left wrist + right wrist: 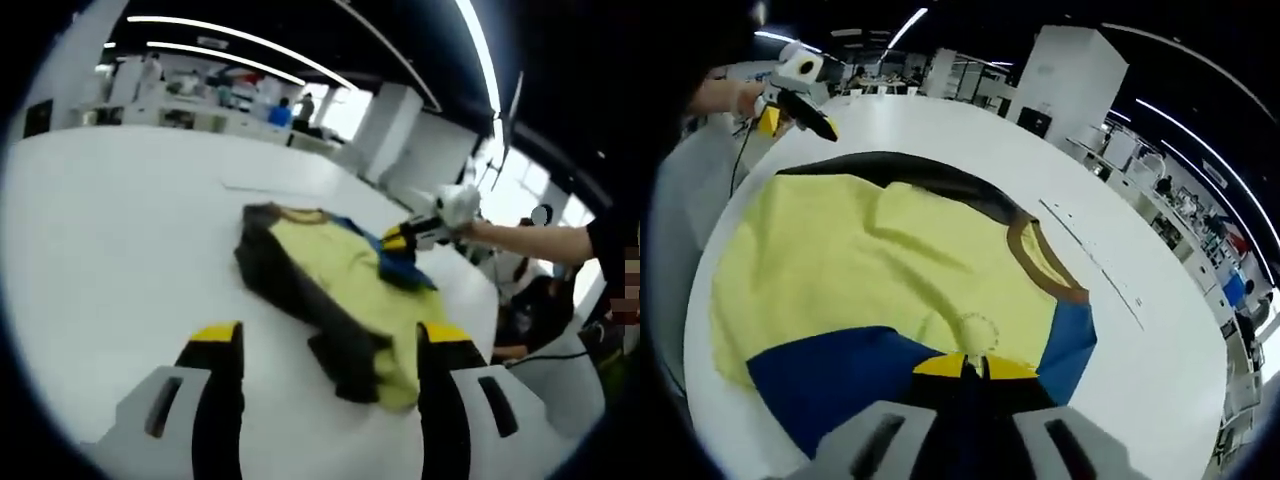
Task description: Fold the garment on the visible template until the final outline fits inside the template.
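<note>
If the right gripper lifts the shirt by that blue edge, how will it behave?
Likely floppy: the shirt lies wrinkled and bunched, so it should drape. Probably light, thin cloth. The right gripper looks shut on it; the rest may drag across the table.

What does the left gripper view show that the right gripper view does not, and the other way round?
Left gripper view: its own open left tongs above the white table, and a person's arm holding the right tongs at the garment's far edge.

Right gripper view: the brown collar, thin template lines on the table, and the right tongs closed on blue fabric.

Both: the yellow, blue and dark garment, the table, the hall behind.
</note>
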Demonstrator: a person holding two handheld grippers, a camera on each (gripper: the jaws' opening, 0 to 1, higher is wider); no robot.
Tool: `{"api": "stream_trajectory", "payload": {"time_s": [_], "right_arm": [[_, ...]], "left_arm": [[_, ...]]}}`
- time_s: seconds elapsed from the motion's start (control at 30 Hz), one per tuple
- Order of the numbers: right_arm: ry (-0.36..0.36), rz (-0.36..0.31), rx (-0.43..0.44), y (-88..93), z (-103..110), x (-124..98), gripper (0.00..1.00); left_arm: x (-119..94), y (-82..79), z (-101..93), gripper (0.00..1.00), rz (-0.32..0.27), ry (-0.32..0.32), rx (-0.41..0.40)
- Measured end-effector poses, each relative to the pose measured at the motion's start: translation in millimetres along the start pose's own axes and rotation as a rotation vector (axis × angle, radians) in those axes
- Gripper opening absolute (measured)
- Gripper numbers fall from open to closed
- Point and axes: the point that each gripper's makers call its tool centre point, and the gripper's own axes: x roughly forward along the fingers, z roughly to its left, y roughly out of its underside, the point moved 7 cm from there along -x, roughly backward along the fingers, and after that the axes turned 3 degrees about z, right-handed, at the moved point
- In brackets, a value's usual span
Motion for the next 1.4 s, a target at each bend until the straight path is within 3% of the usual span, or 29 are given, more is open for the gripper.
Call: {"api": "stream_trajectory", "payload": {"time_s": [0.27, 0.47, 0.5, 0.63, 0.93, 1.13, 1.4], "right_arm": [[-0.008, -0.040, 0.022, 0.8, 2, -16, 0.36], [-0.017, -0.056, 0.033, 5.0, 7, -27, 0.53], [-0.024, -0.059, 0.031, 5.8, 9, -29, 0.58], [-0.018, -0.084, 0.040, 7.3, 15, -35, 0.97], [-0.026, -0.116, 0.069, 4.9, 29, -56, 0.97], [-0.035, -0.136, 0.055, 2.5, 48, -67, 0.91], [-0.025, -0.151, 0.009, -0.9, 76, -74, 0.68]], "left_arm": [[-3, -1.6, 0.1, 0.67, -0.007, -0.003, 0.004], [-2, -2.2, -1.6, 0.67, -0.010, 0.003, 0.005], [-2, -2.2, -2.0, 0.67, -0.010, 0.003, 0.005], [-3, -4.7, -4.2, 0.67, -0.022, 0.010, 0.001], [-4, -8.6, -5.9, 0.67, -0.025, 0.019, 0.014], [-7, -6.9, -6.1, 0.67, -0.023, 0.016, 0.013], [-7, -5.7, -5.2, 0.67, -0.024, 0.014, 0.006]]}}
